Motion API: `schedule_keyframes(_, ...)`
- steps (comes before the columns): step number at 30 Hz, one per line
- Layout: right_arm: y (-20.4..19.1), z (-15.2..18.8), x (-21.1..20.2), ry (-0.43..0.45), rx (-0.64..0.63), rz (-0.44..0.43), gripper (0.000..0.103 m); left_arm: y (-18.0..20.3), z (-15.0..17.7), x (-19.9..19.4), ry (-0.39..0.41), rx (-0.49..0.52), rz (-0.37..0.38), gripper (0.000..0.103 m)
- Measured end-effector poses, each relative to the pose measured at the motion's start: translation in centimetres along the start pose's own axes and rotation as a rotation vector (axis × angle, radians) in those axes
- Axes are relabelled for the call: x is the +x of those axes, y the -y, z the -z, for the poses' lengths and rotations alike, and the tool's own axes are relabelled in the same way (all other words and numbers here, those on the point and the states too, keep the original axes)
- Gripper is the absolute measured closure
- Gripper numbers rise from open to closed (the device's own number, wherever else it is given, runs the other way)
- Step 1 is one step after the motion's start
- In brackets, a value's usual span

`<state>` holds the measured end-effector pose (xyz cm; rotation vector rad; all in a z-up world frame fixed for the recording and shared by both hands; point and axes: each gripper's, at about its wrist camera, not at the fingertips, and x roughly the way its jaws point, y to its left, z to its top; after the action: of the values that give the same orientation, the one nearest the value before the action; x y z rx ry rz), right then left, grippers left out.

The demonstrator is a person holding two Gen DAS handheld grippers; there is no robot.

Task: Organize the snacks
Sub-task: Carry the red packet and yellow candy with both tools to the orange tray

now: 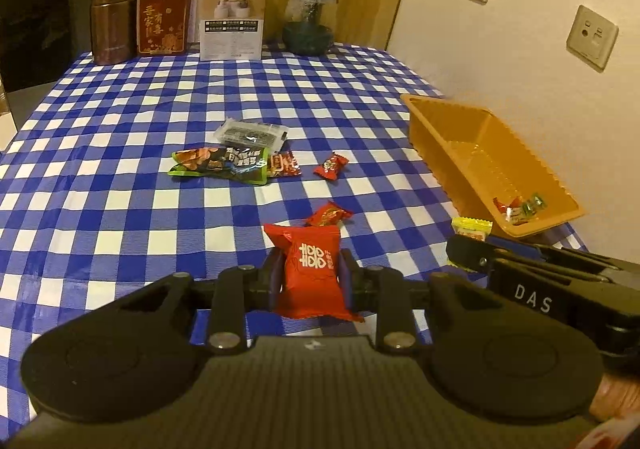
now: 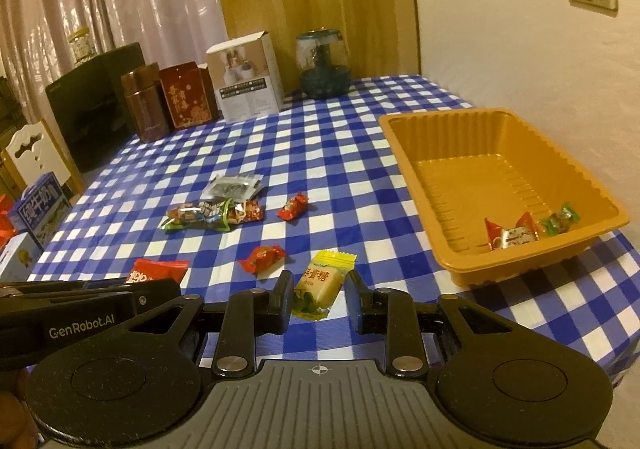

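The left claw (image 1: 310,273) is clamped on a red packet (image 1: 312,273). The right claw (image 2: 319,293) grips a yellow candy (image 2: 318,285), with the orange tray (image 2: 500,121) just beyond on the desk (image 2: 320,153).

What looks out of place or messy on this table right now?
Several snack packets lie loose on the checked tablecloth, some overlapping in a small heap, while the orange tray holds only a few candies in one corner. Nothing looks spilled or torn.
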<state>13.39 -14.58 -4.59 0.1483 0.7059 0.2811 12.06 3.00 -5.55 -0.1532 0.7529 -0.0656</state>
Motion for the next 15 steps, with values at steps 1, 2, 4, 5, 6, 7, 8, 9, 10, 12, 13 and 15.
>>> schedule_keyframes(1,0.1,-0.1,-0.2,0.004,0.001,0.002,0.075,0.2,0.0,-0.1,0.001,0.001,0.002,0.077)
schedule_keyframes(2,0.2,-0.1,-0.3,0.006,0.004,0.003,0.075,0.3,0.0,-0.2,0.002,0.003,0.005,0.077)
schedule_keyframes(4,0.5,-0.3,-0.6,0.013,0.009,0.007,0.075,0.6,-0.2,-0.2,0.004,0.006,0.009,0.077)
schedule_keyframes(5,0.6,-0.4,-0.8,0.015,0.011,0.009,0.075,0.7,-0.2,-0.2,0.005,0.007,0.011,0.077)
schedule_keyframes(6,0.8,-0.5,-0.9,0.017,0.015,0.009,0.075,0.9,-0.3,-0.2,0.005,0.008,0.013,0.077)
schedule_keyframes(7,1.0,-0.6,-1.1,0.02,0.022,0.008,0.075,1.0,-0.4,-0.3,0.006,0.01,0.017,0.077)
schedule_keyframes(8,1.2,-0.7,-1.2,0.022,0.029,0.008,0.075,1.2,-0.4,-0.3,0.007,0.013,0.02,0.077)
schedule_keyframes(9,1.4,-0.8,-1.3,0.025,0.035,0.009,0.075,1.4,-0.5,-0.3,0.007,0.014,0.024,0.077)
schedule_keyframes(10,1.7,-0.9,-1.5,0.029,0.042,0.011,0.075,1.6,-0.6,-0.3,0.007,0.016,0.029,0.077)
schedule_keyframes(12,2.2,-1.3,-1.8,0.036,0.053,0.016,0.075,2.0,-0.8,-0.1,0.007,0.018,0.04,0.077)
schedule_keyframes(13,2.6,-1.5,-2.0,0.041,0.058,0.021,0.075,2.4,-1.0,-0.1,0.008,0.021,0.046,0.077)
schedule_keyframes(15,3.3,-1.9,-2.2,0.052,0.068,0.03,0.075,3.2,-1.3,0.1,0.013,0.028,0.06,0.077)
